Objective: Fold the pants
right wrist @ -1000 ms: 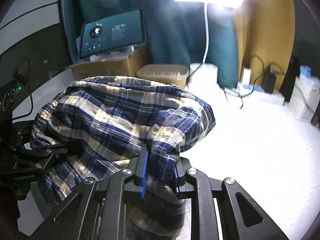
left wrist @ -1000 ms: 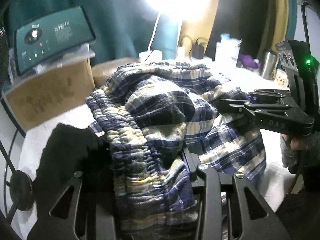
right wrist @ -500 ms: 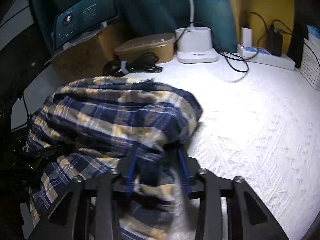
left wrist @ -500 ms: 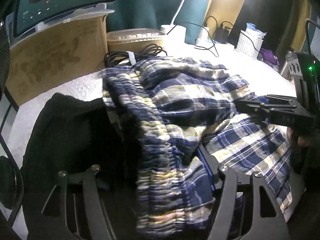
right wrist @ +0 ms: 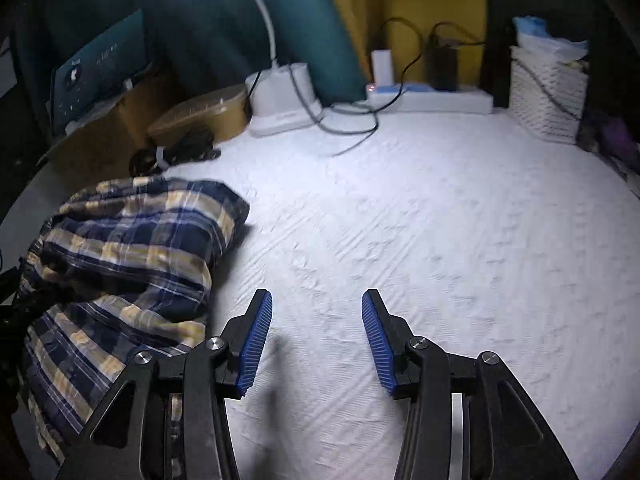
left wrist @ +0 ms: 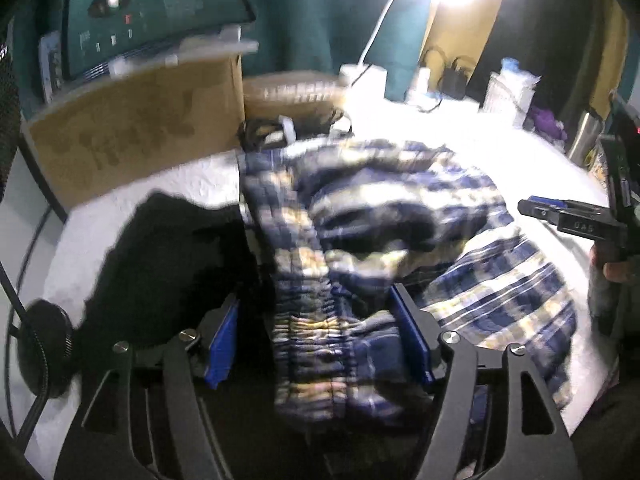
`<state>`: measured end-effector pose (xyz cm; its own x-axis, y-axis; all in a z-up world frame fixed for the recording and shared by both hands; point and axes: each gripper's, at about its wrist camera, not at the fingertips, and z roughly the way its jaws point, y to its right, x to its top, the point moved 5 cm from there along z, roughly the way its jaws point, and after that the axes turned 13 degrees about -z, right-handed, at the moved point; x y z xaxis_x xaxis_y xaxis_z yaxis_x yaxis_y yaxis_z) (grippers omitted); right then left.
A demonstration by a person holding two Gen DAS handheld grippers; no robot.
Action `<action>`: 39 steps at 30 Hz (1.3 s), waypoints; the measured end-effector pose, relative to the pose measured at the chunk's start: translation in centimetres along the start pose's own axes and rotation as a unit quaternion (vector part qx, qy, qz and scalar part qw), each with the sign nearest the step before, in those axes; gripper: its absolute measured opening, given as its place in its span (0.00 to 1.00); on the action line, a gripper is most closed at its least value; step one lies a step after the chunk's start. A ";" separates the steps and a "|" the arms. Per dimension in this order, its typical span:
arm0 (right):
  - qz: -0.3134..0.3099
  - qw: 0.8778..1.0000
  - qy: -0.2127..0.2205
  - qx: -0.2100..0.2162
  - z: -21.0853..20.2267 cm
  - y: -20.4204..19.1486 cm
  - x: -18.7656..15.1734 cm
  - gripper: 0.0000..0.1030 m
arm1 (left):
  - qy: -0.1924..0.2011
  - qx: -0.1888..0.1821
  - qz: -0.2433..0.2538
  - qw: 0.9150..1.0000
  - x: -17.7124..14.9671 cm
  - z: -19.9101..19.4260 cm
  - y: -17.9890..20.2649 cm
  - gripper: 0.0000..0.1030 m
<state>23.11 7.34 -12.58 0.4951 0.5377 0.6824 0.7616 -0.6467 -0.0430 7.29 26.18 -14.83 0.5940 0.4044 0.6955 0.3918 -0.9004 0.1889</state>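
Plaid pants (left wrist: 400, 248) lying bunched on white tabletop (right wrist: 440, 240), beside black cloth (left wrist: 172, 256).

Left hand-held gripper (left wrist: 320, 340) standing wide, waistband lying loose between pads, not pinched.

Right hand-held gripper (right wrist: 316, 340) opening further, nothing between pads, hovering over bare tabletop just beside pants.

Risk: released fold is sitting lumpy, so layers could be slipping apart; cable bundle (right wrist: 172, 156) near far edge could snag.

Left view blurring; pant legs hidden under bunch; 2 layers hard to separate.
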 end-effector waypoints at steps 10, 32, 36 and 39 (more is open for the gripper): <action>-0.035 0.999 0.025 0.025 -0.5 -3.4 2.4 0.49 | 0.038 -0.006 -0.016 0.999 3.0 -0.9 -0.3 0.68; -0.042 0.998 -0.016 0.032 4.1 -4.5 3.4 0.49 | -0.009 0.012 -0.034 0.999 3.3 4.7 -3.2 0.74; -0.041 0.999 -0.012 0.031 3.2 -4.7 3.1 0.49 | -0.004 0.016 -0.037 0.999 3.3 3.6 -2.9 0.74; -0.045 0.998 -0.009 0.035 2.5 -5.3 2.6 0.49 | -0.002 0.016 -0.032 0.999 2.8 2.8 -2.4 0.74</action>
<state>21.42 13.47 -12.40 0.4311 0.6021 0.6721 0.8298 -0.5571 -0.0331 9.94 29.91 -15.30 0.5698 0.4626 0.6792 0.4512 -0.8669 0.2118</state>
